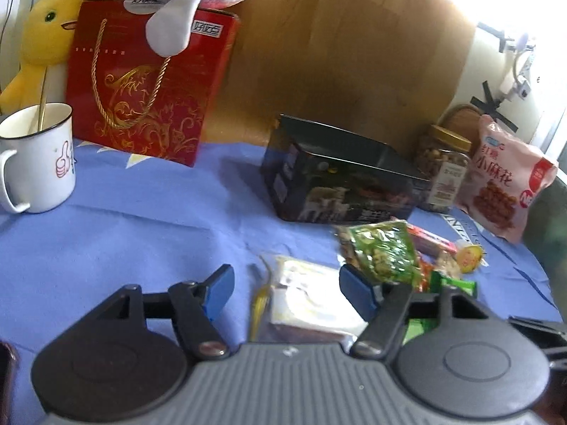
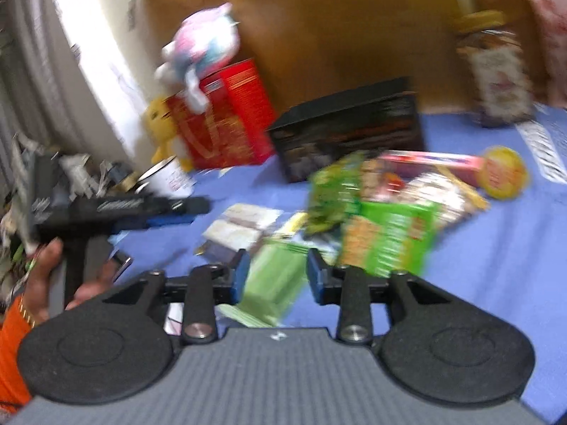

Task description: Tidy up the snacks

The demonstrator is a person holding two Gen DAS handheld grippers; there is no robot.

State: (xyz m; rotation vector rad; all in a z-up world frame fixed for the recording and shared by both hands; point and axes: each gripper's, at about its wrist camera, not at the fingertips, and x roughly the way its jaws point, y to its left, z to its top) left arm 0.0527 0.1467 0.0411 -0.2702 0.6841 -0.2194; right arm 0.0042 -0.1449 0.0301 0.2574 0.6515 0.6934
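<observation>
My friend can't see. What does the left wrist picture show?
The left gripper hangs open over a clear snack packet on a blue cloth. Beyond it lie a green snack bag, a dark tin and a red gift bag.

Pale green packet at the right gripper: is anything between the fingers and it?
Nothing visible. The pale green packet lies directly between the right gripper's blue fingers, with only the blue cloth around it. The picture is blurred, so whether the fingers touch it cannot be told.
</observation>
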